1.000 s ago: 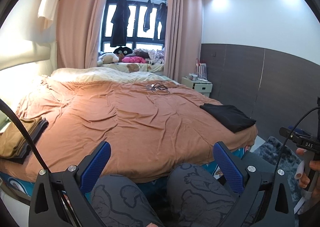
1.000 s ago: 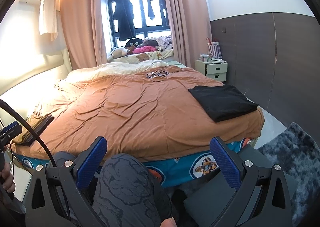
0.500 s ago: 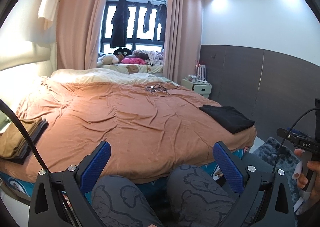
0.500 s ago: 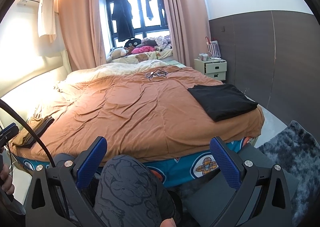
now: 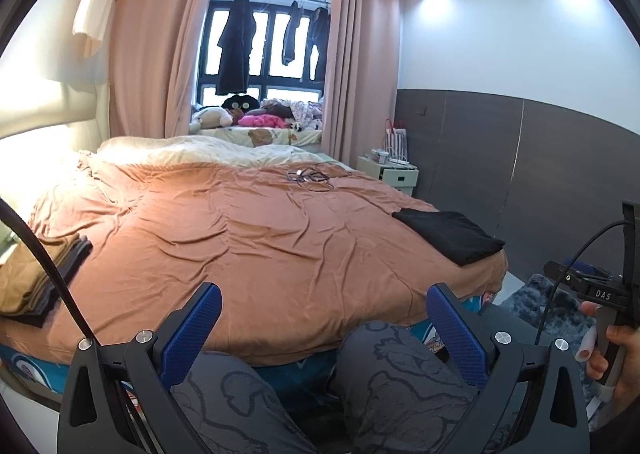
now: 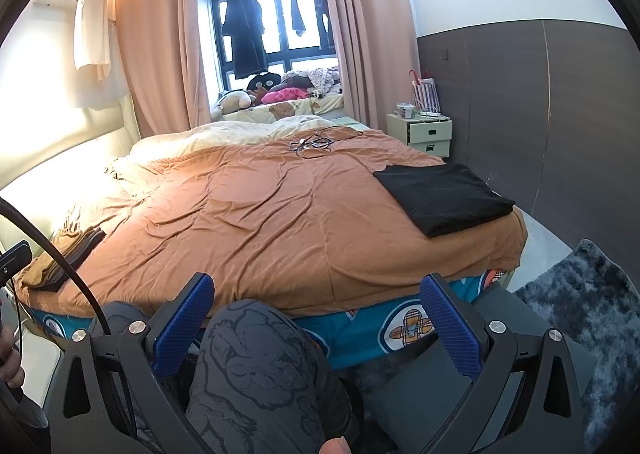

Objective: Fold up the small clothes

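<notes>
Both grippers hang released over the person's lap, holding nothing. On the left gripper (image 5: pixel 322 330) the blue textured pads (image 5: pixel 191 328) stand wide apart, and through the gap show the person's knees in grey patterned trousers (image 5: pixel 384 378). The right gripper (image 6: pixel 316 324) is spread just as wide, with one grey-trousered knee (image 6: pixel 256 358) between its fingers.

Ahead of both grippers lies the wide bed with its wrinkled rust-orange cover (image 5: pixel 248 238), the near edge just beyond the knees. A flat folded black garment (image 6: pixel 442 196) rests on the cover ahead and to the right of the right gripper, close to the bed's right corner; from the left gripper it (image 5: pixel 450 234) sits further off to the right. Ahead and to the left of the left gripper, at the bed's left edge, sits a stack of folded brown and dark grey clothes (image 5: pixel 30 282), also visible far left in the right wrist view (image 6: pixel 60 258). Neither gripper touches any clothing.

Far ahead on the cover lies a tangle of thin black cables (image 5: pixel 314 176). Beyond it a cream duvet (image 5: pixel 192 150) is bunched along the far side. To the right of the bed stands a small pale bedside cabinet (image 6: pixel 428 132), and a shaggy dark grey rug (image 6: pixel 588 302) covers the floor right of the right gripper. At the right edge of the left wrist view, a hand (image 5: pixel 612 358) grips the handle of the other tool.
</notes>
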